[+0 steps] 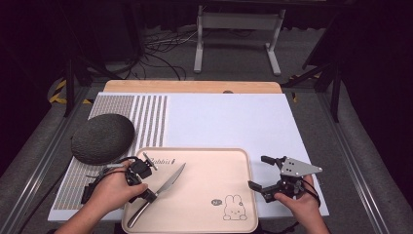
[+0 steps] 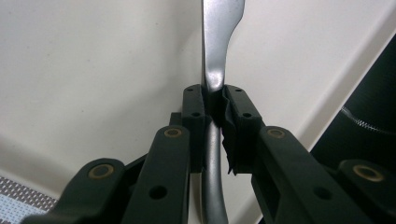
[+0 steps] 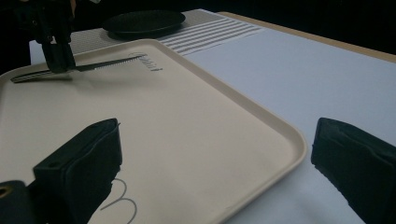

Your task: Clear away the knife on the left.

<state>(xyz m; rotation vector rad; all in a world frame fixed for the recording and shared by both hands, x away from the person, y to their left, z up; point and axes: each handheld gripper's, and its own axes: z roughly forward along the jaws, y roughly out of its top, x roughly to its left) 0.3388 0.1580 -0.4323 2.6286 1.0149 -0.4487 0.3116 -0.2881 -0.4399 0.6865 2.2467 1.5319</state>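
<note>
Your white rectangular table mat (image 1: 229,122) carries the beige rounded plastic tray with a rabbit print (image 1: 214,175). Your left gripper (image 1: 146,194) is clamped on the silver serrated metal knife (image 1: 168,184) over the tray's left part. Your right gripper (image 1: 259,173) stands with jaws wide apart at the tray's right rim.

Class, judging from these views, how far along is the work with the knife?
Done: the left tongs have closed on the knife at its neck. In hand: it is held over the tray. Left: setting it somewhere; the right tongs wait open by the tray's edge.
</note>
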